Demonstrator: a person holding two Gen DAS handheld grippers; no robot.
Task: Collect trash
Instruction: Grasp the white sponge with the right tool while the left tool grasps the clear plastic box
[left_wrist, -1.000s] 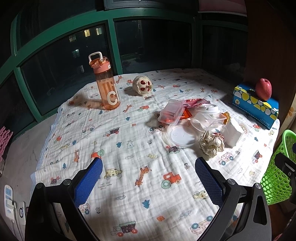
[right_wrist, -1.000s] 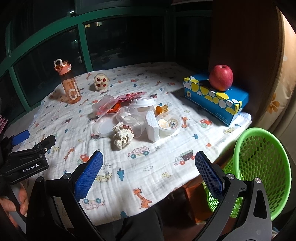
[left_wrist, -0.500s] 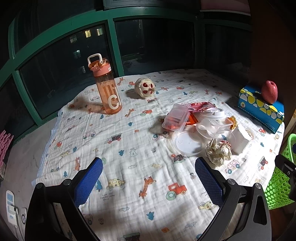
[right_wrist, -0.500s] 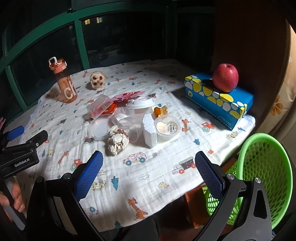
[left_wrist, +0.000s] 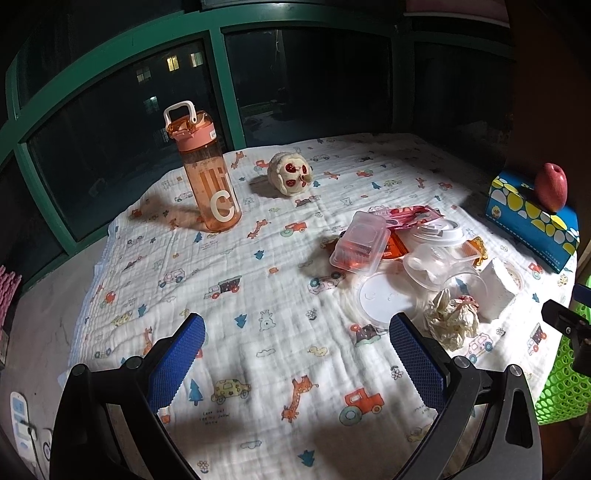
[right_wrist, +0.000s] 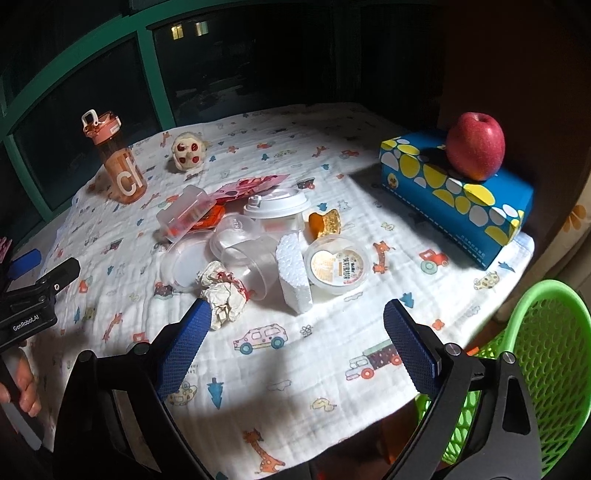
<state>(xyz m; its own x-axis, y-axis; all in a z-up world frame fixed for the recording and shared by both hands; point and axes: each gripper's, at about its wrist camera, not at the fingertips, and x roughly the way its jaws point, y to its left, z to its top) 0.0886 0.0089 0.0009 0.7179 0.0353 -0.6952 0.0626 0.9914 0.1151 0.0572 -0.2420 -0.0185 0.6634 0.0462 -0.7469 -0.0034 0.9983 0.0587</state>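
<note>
— What are your grippers doing?
— My left gripper (left_wrist: 297, 363) is spread wide and empty above the tabletop's (left_wrist: 266, 266) near part. My right gripper (right_wrist: 297, 347) gapes wide too, holding nothing, over the near edge.
— Where's the trash?
— Heaped toward the tabletop's right side: a paper wad (right_wrist: 225, 291) nearest me, touching a clear cup (right_wrist: 255, 262), with a foam block (right_wrist: 293, 273) and a lidded tub (right_wrist: 338, 264) beside them. The basket (right_wrist: 546, 369) hangs off the right edge.

Orange translucent plastic water bottle (left_wrist: 207, 173): large white letter "C" on its side. Black body of the left gripper (right_wrist: 29, 302), seen from the right wrist: white lettering "GenRobot.AI". Remaining labels illegible.
</note>
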